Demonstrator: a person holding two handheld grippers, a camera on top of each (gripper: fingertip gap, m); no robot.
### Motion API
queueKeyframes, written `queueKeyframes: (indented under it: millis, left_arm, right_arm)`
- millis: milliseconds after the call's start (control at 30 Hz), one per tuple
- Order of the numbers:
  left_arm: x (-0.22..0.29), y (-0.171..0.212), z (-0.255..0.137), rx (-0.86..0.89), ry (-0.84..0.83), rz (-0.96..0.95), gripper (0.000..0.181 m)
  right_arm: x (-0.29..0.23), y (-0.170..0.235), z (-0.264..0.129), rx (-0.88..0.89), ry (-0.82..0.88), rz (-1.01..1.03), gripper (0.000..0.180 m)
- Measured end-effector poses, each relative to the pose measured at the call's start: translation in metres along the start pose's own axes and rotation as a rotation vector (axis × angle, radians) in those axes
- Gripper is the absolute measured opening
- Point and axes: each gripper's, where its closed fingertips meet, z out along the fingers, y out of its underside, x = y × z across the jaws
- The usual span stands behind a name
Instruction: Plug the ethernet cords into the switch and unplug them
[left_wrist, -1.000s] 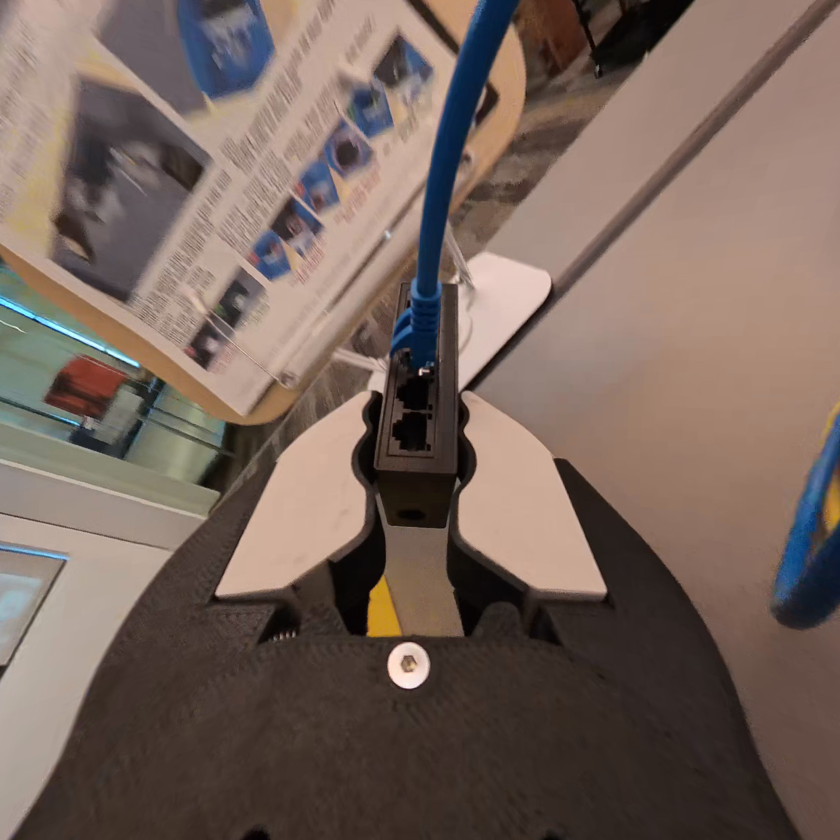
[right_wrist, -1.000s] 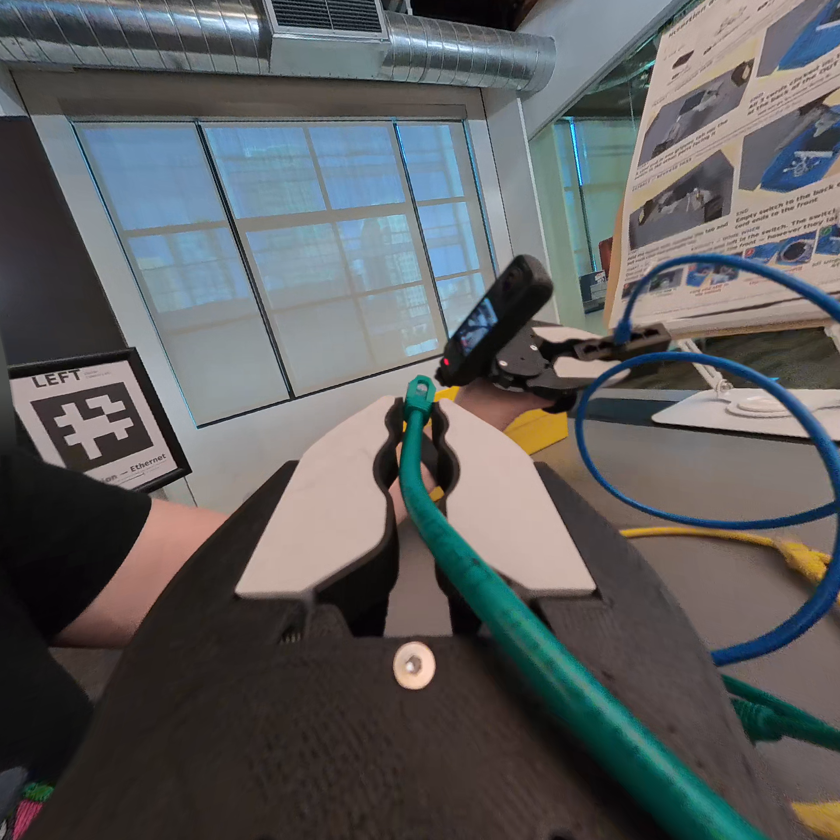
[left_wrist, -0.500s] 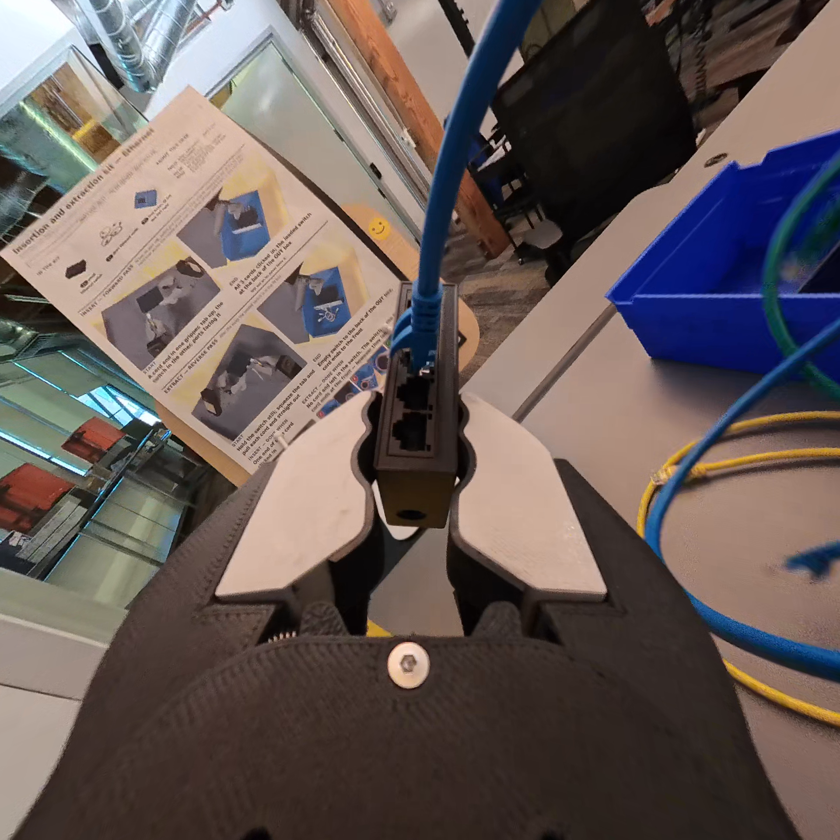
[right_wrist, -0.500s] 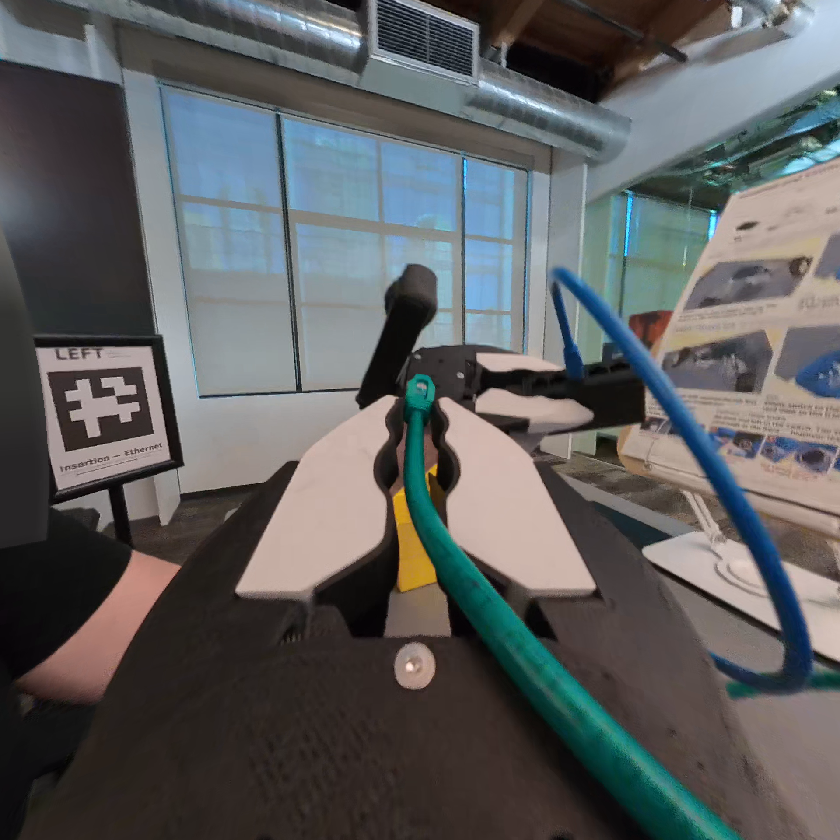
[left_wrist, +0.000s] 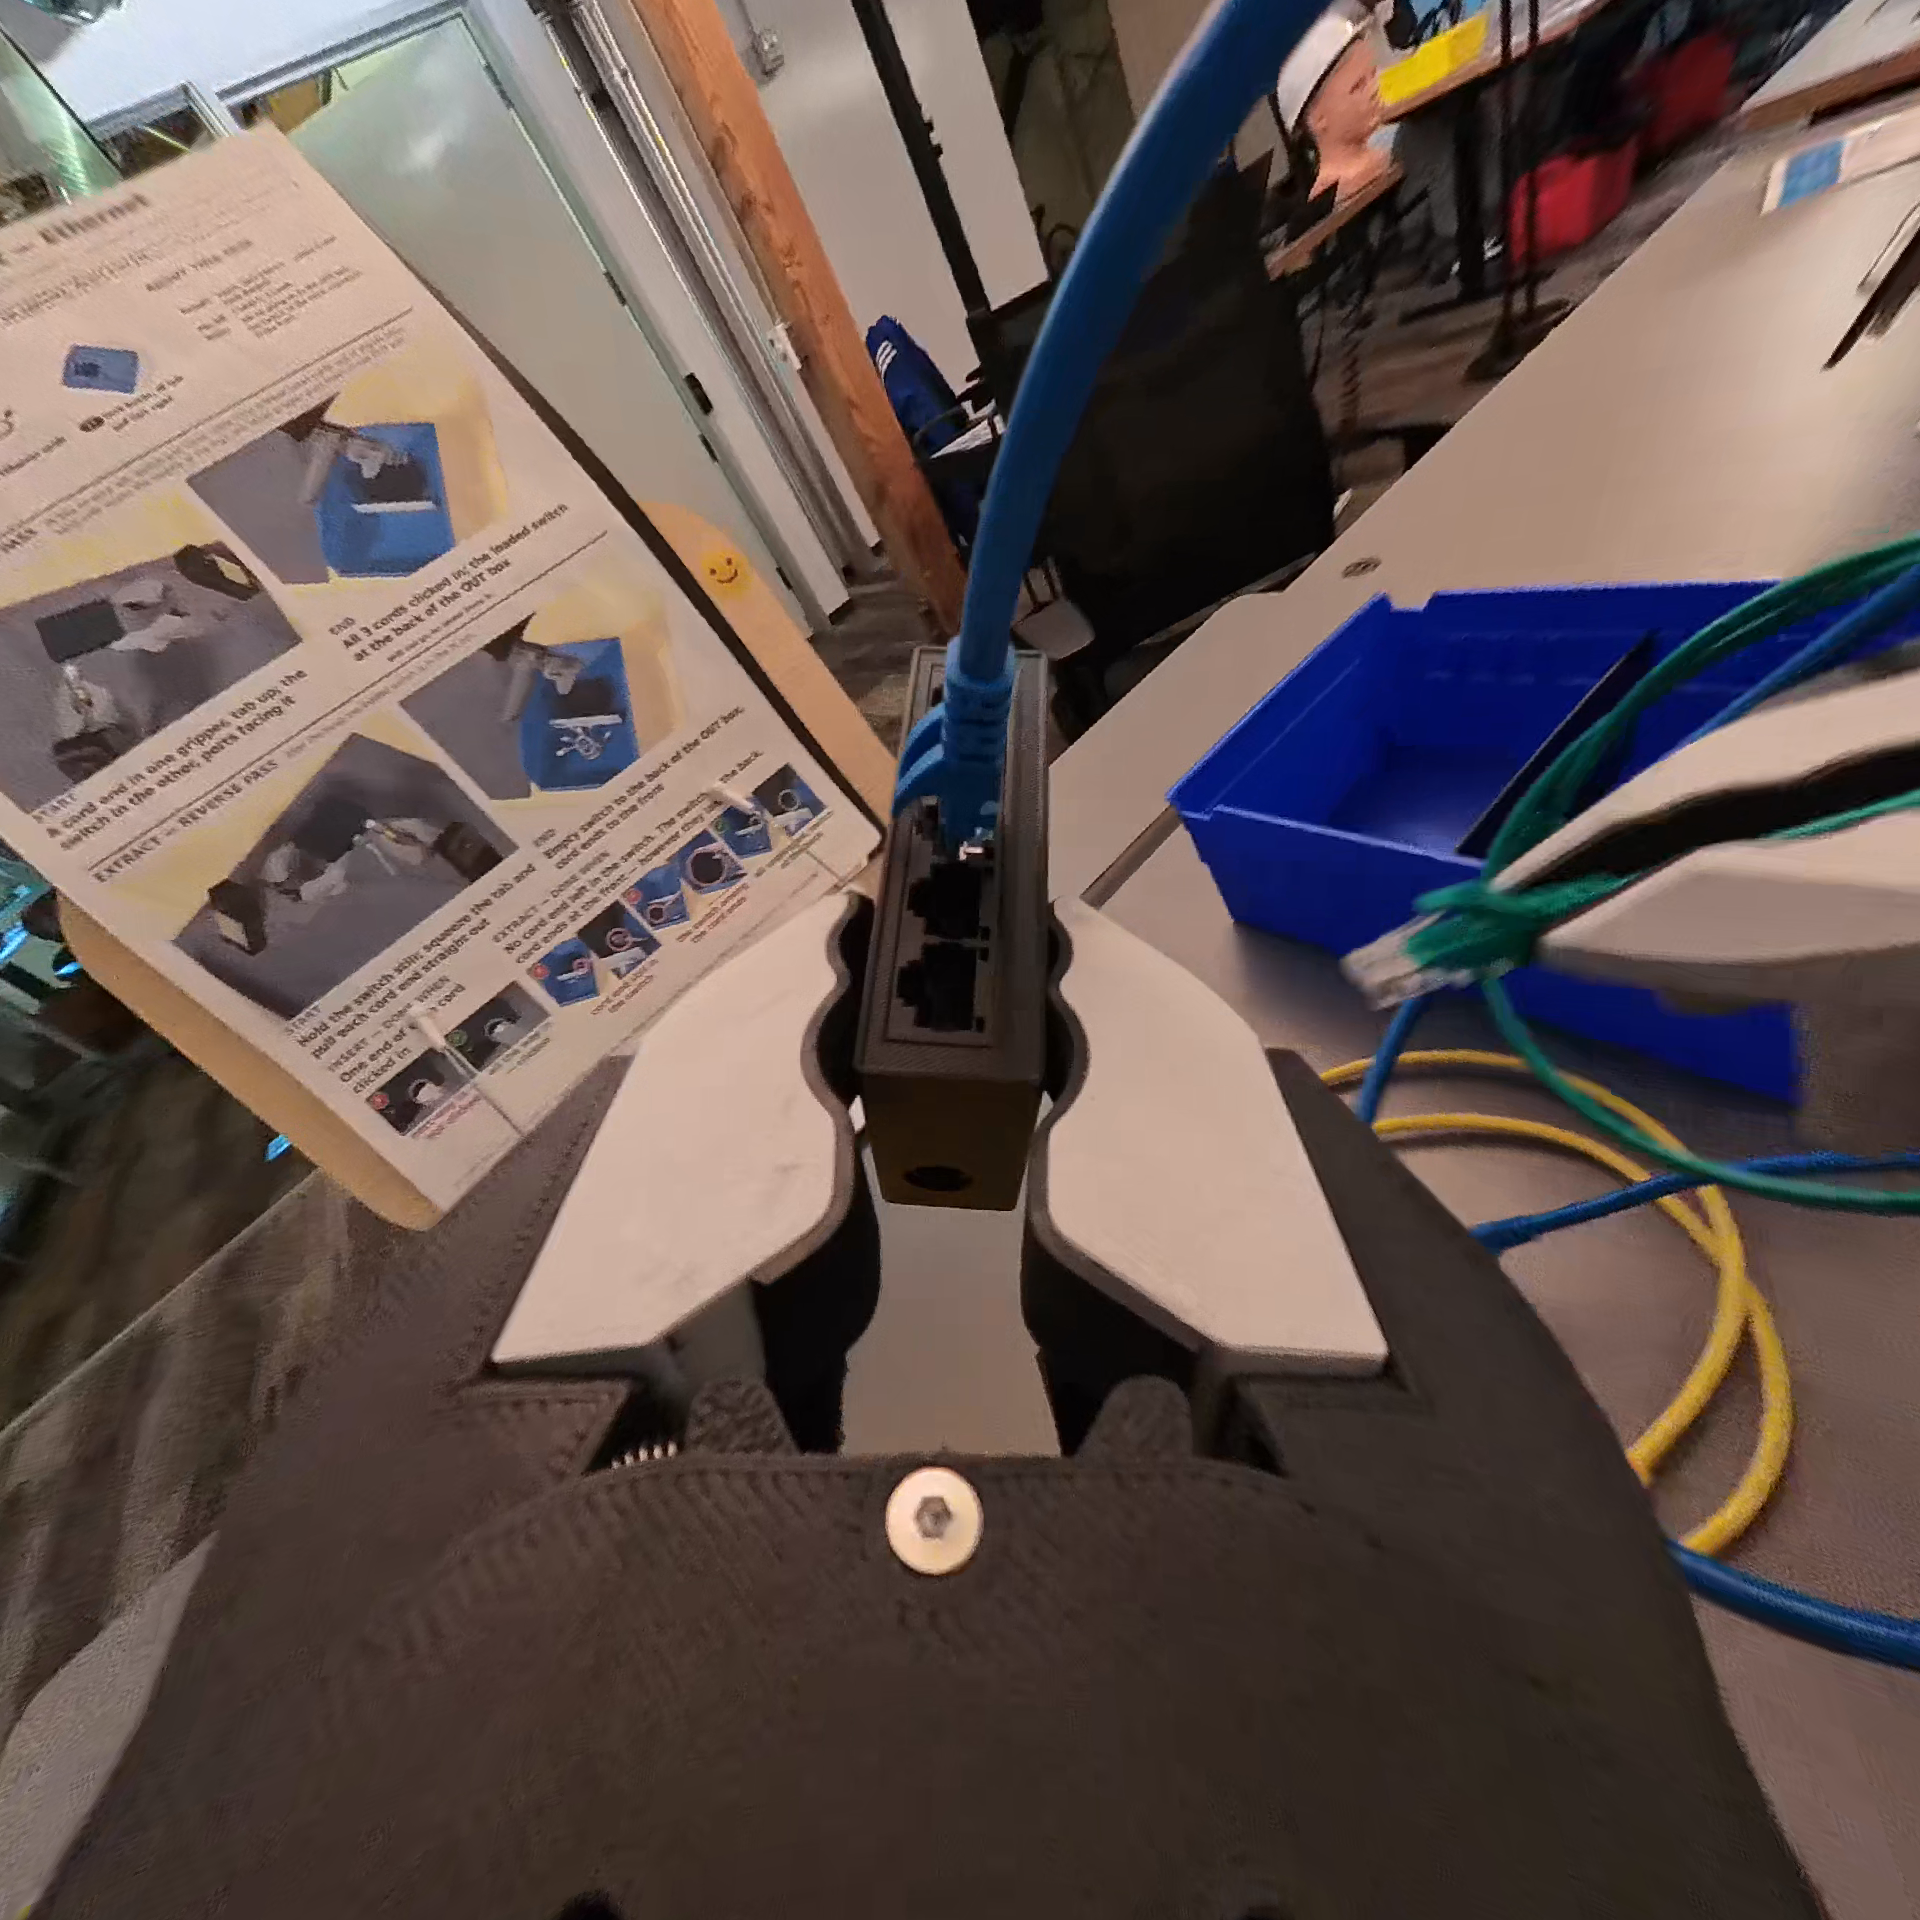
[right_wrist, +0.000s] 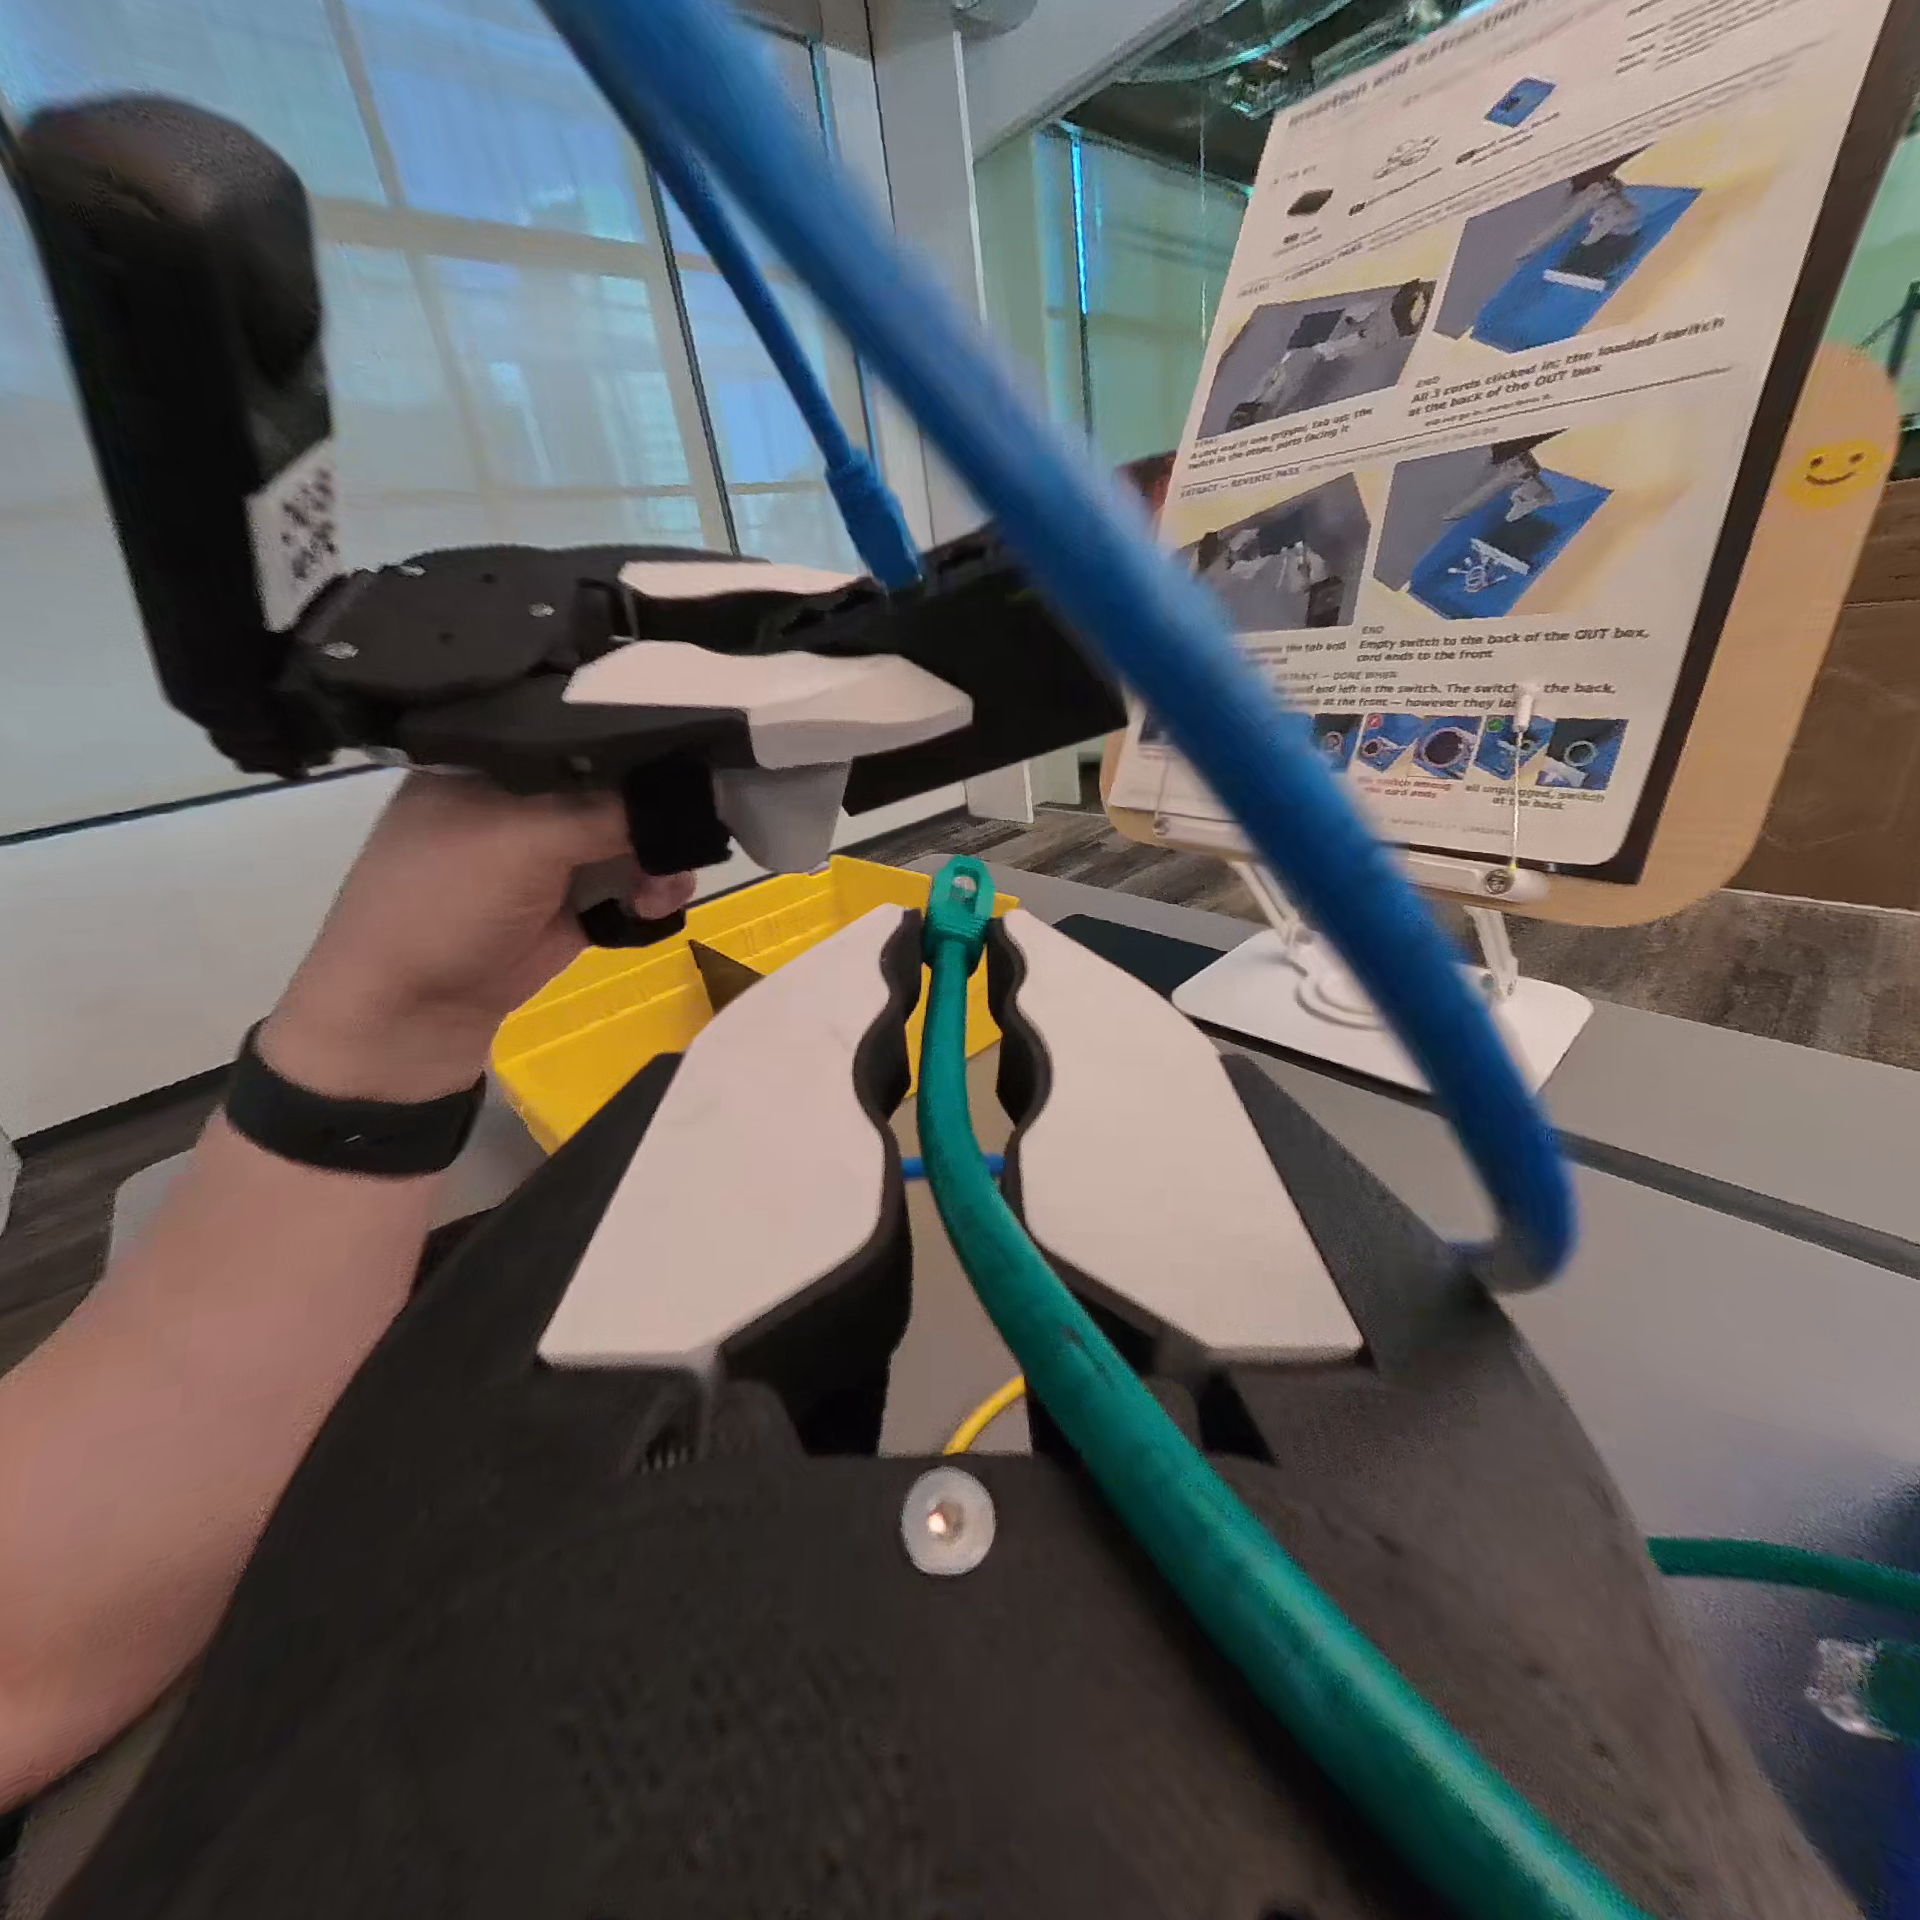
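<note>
My left gripper is shut on a black switch, held ports-up. A blue cord is plugged into a far port; the two nearest ports are empty. My right gripper is shut on a green cord just behind its plug. In the left wrist view the right gripper comes in from the right, its green cord's clear plug a short way from the switch. In the right wrist view the left gripper holds the switch above and left of the green plug.
A blue bin and a loose yellow cord are on the grey table. A yellow bin sits behind my right gripper. An instruction board stands on a white stand. The blue cord arcs across the right wrist view. Spacing between my two grippers at the tips: around 10 cm.
The two grippers have come closer together. The right gripper with the green plug has entered the left wrist view. The switch now looms larger in the right wrist view.
</note>
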Motion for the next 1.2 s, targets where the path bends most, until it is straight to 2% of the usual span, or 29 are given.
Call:
queueKeyframes:
  millis: [233, 467, 733, 933, 1200]
  left_arm:
    - [0.019, -0.029, -0.013, 0.099, 0.078, -0.063, 0.028]
    - [0.02, -0.04, -0.021, 0.168, 0.138, -0.162, 0.029]
    - [0.022, -0.038, -0.012, 0.221, 0.274, -0.371, 0.029]
    - [0.009, -0.032, -0.012, 0.212, 0.22, -0.371, 0.029]
    - [-0.008, -0.017, -0.004, 0.128, 0.021, -0.24, 0.029]
  right_arm:
    - [0.02, 0.012, 0.032, -0.006, 0.099, 0.04, 0.012]
    - [0.027, -0.005, 0.051, 0.097, 0.031, 0.194, 0.01]
    - [0.026, -0.027, 0.071, 0.121, 0.02, 0.081, 0.012]
    - [0.023, -0.026, 0.085, 0.126, -0.013, 0.028, 0.012]
    - [0.008, -0.002, 0.103, 0.094, -0.193, 0.293, 0.012]
